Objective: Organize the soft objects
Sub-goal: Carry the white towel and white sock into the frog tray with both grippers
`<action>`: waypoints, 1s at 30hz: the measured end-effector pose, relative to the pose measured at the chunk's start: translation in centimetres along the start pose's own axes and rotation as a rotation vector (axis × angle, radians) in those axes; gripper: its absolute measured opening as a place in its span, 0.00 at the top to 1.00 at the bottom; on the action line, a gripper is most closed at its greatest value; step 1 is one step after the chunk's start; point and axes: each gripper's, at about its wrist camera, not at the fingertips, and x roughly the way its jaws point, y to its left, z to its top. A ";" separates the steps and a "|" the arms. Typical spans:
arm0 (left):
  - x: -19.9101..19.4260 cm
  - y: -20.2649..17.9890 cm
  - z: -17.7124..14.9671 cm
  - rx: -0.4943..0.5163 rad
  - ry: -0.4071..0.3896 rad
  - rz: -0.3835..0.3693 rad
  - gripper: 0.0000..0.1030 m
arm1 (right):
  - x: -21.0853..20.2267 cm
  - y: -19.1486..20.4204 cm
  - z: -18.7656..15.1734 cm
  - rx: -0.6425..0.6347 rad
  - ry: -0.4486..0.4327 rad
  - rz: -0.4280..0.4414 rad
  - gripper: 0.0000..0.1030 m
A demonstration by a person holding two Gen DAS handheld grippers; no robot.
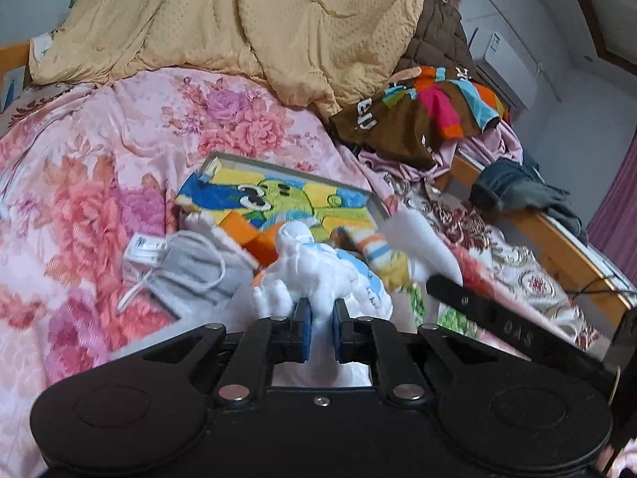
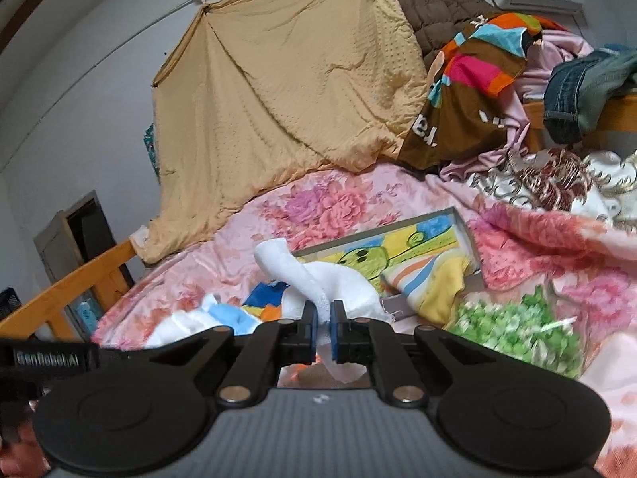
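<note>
White towel: a soft white terry-cloth towel with pale blue patches is bunched above the pink floral bedspread, stretched between the two tools; in the right wrist view its long white fold runs away from the pads toward a framed cartoon picture.
Left hand-held gripper: the left hand-held gripper is clenched on a thick wad of the towel, which bulges up and forward of the blue pads.
Right hand-held gripper: the right hand-held gripper is pinched nearly together on a thin edge of the same towel, with a loose tail hanging below the pads.
Towel relative to the tools: the cloth touches both pairs of pads, and most of it lies just ahead of them; the right tool's black finger shows near the towel's pointed white corner in the left wrist view.
Step in hand: judged to be spreading or folding the towel.
Doing it well: keep both grips firm, draw the tools apart evenly so the cloth flattens, and hold it above the clutter.
Risk: the thin right-hand pinch could slip.
Nearby: a grey drawstring pouch, a striped orange-and-yellow cloth, a green fluffy item and a tan quilt.
</note>
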 end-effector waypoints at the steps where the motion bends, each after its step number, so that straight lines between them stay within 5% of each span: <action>1: 0.4 -0.1 0.5 -0.001 -0.001 0.000 0.90 | 0.4 -0.2 0.3 -0.006 -0.001 -0.010 0.93; 18: 13.9 -2.6 8.1 0.060 -0.021 0.008 0.89 | 12.6 -7.9 5.2 0.017 0.133 -0.116 0.93; 30: 23.6 -1.8 8.8 0.073 0.028 0.010 0.89 | 19.6 -10.5 6.5 0.040 0.302 -0.090 0.92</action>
